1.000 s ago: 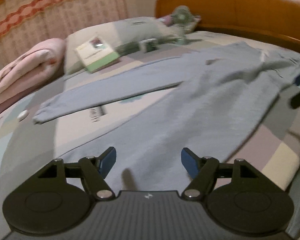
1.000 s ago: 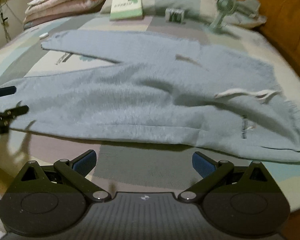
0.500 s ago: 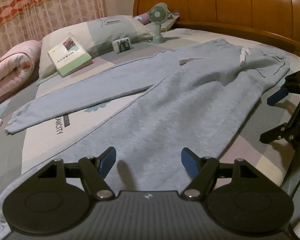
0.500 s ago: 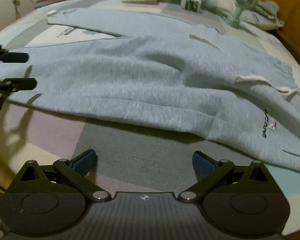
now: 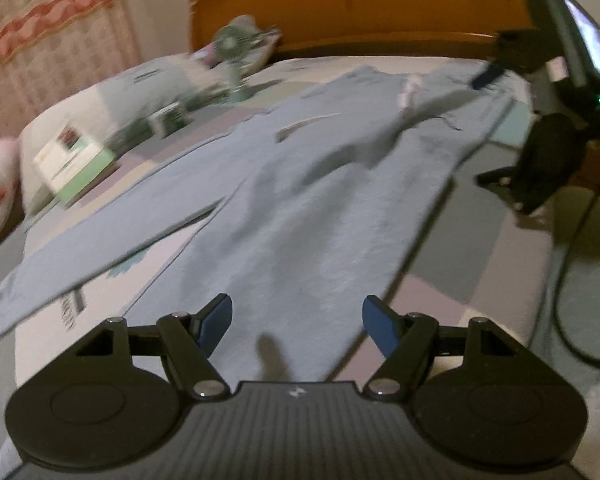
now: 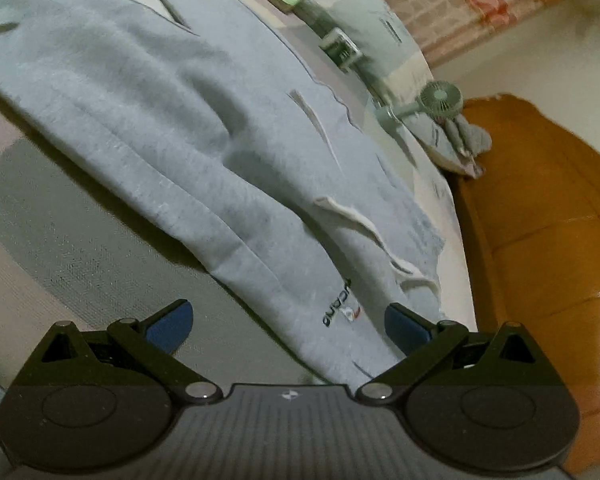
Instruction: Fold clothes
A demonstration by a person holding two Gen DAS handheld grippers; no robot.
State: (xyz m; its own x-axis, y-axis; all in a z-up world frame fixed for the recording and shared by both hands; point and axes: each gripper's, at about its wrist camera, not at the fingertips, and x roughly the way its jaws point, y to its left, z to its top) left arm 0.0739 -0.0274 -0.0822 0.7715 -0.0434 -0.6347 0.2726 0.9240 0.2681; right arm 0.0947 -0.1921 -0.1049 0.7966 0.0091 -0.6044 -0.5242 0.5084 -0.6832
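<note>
Both tools are wide open and holding nothing: the left tool hangs over a leg, the right tool by the waistband. The sweatpants lie flat on the bed. They look soft, floppy and light, so pinching waistband and cuff seems best.
</note>
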